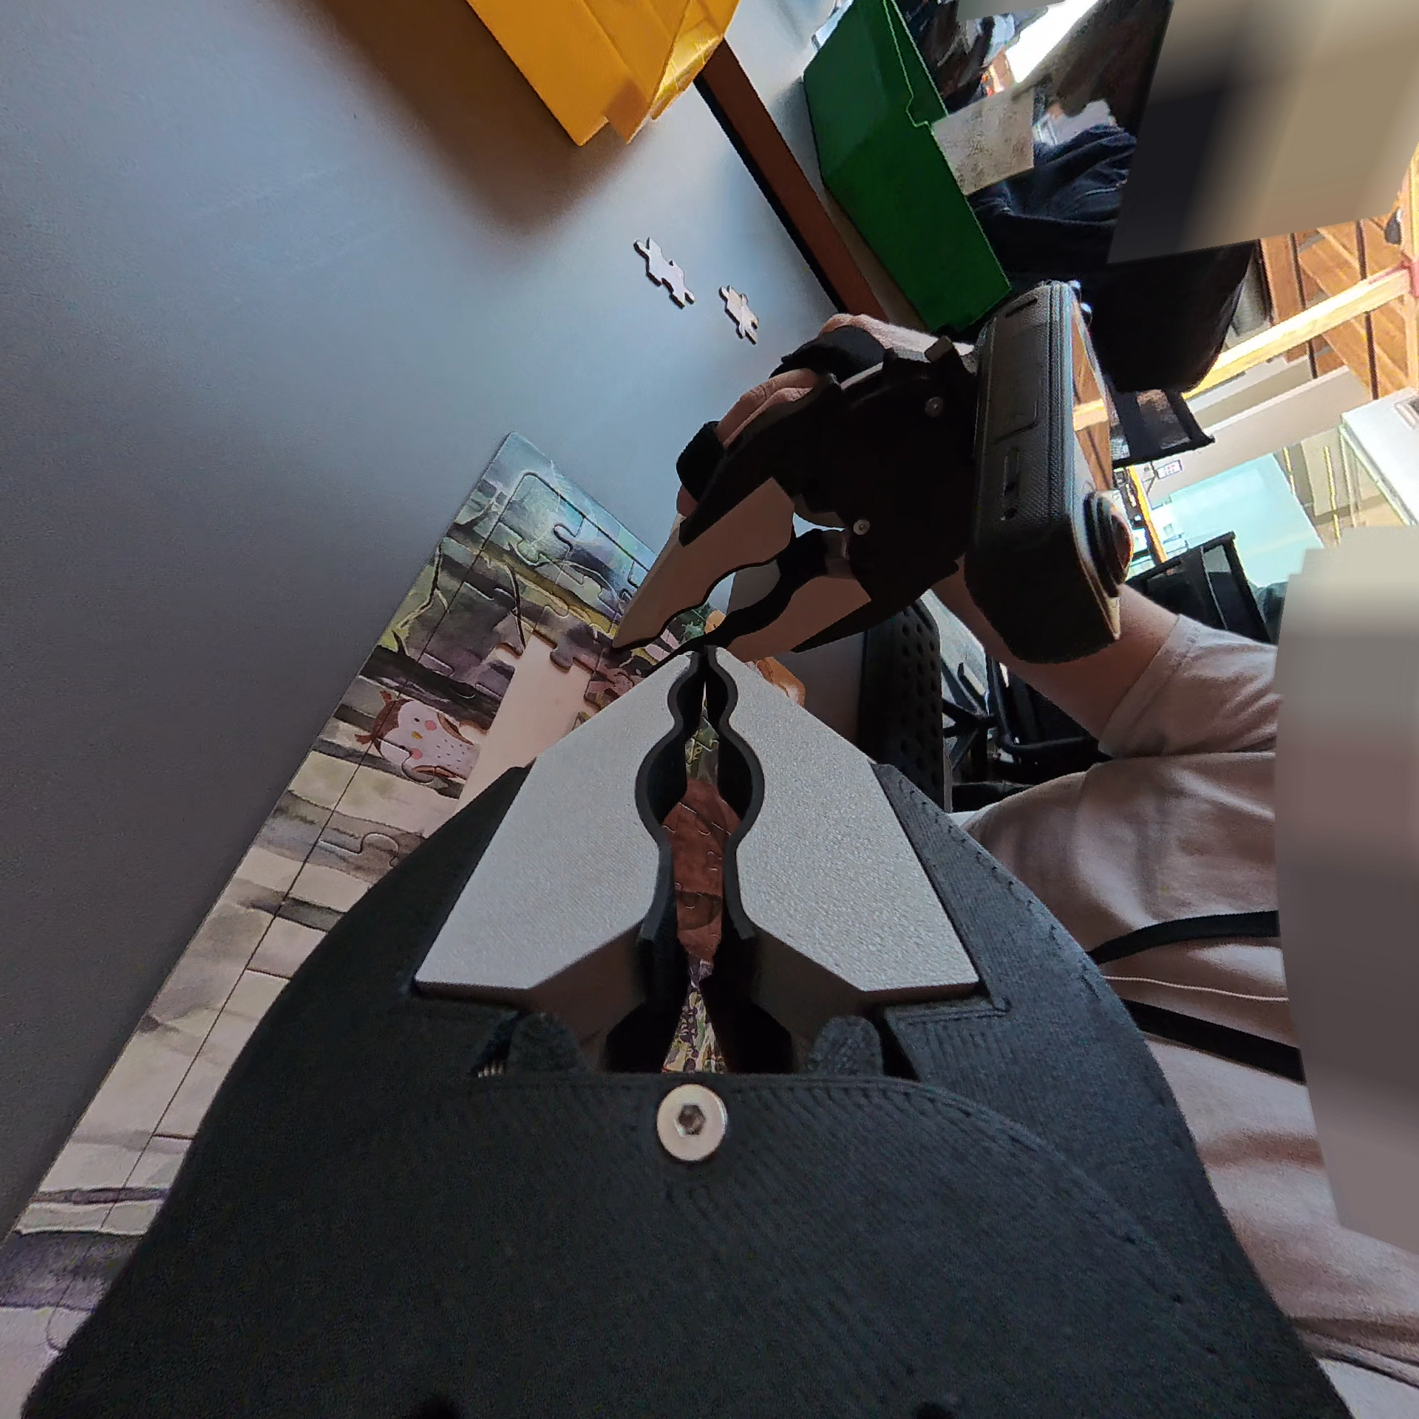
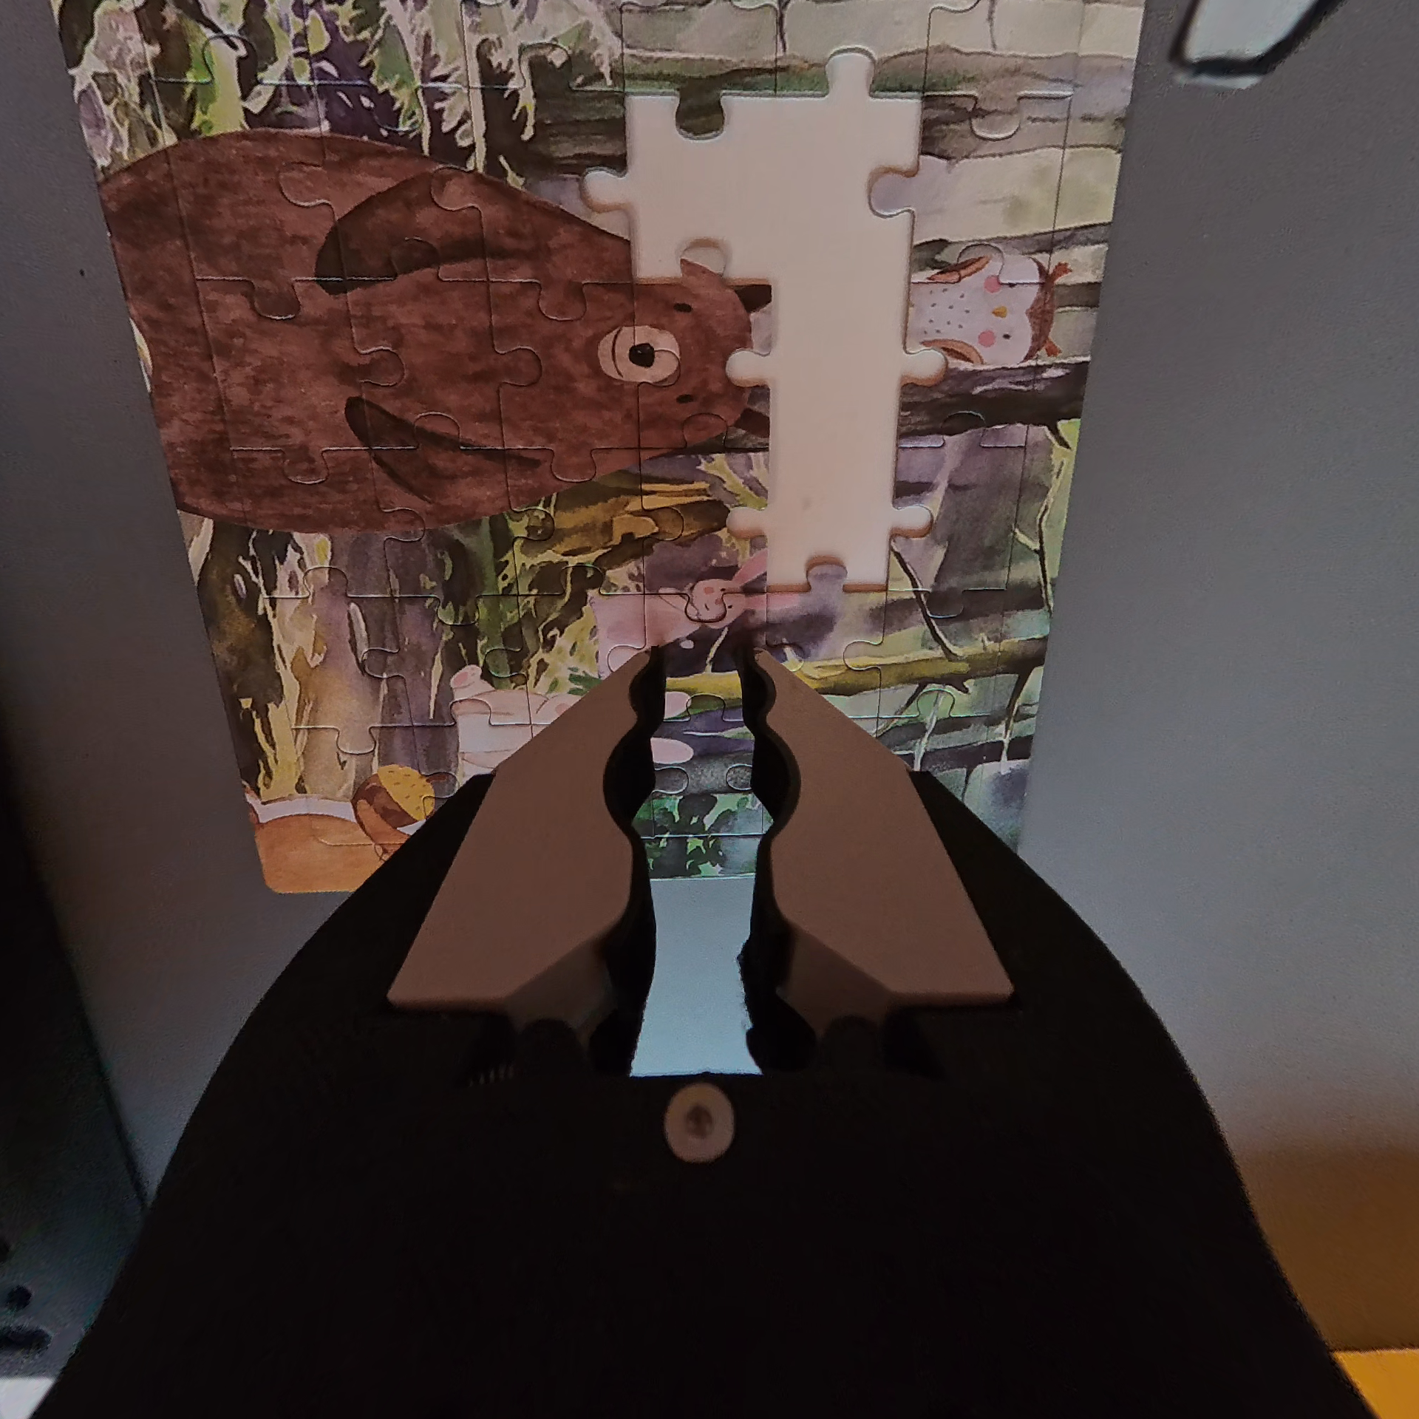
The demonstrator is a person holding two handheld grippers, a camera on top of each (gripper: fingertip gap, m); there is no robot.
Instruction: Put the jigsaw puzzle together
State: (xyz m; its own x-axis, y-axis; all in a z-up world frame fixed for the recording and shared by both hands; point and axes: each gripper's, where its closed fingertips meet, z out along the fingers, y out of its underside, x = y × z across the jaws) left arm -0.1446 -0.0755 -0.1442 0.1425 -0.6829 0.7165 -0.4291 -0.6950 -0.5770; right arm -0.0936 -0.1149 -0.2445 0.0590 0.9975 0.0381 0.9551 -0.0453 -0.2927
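The grey table (image 1: 269, 322) is carrying everything, and the jigsaw puzzle (image 2: 430, 384) is lying flat on it, nearly whole, showing a big brown animal among painted trees with a small owl off to one side. A white gap (image 2: 829, 322) is running through the puzzle between the brown animal's snout and the owl, several pieces long and empty. A yellow bin (image 1: 606, 54) is sitting on the table well beyond the puzzle's far end, and a green bin (image 1: 898, 169) is standing past the table edge, farther from the puzzle still. Two loose puzzle pieces (image 1: 665, 270) are lying on the bare table between the puzzle and the yellow bin, near each other but apart.

The left gripper (image 1: 706, 653) is hanging over the puzzle with its jaws pressed nearly together at the tips and nothing between them. The right gripper (image 2: 706, 660) is hovering low above the puzzle just short of the white gap's near end, its jaws standing a little apart and holding nothing; from the left wrist view one tip appears to be at the puzzle surface beside the gap.
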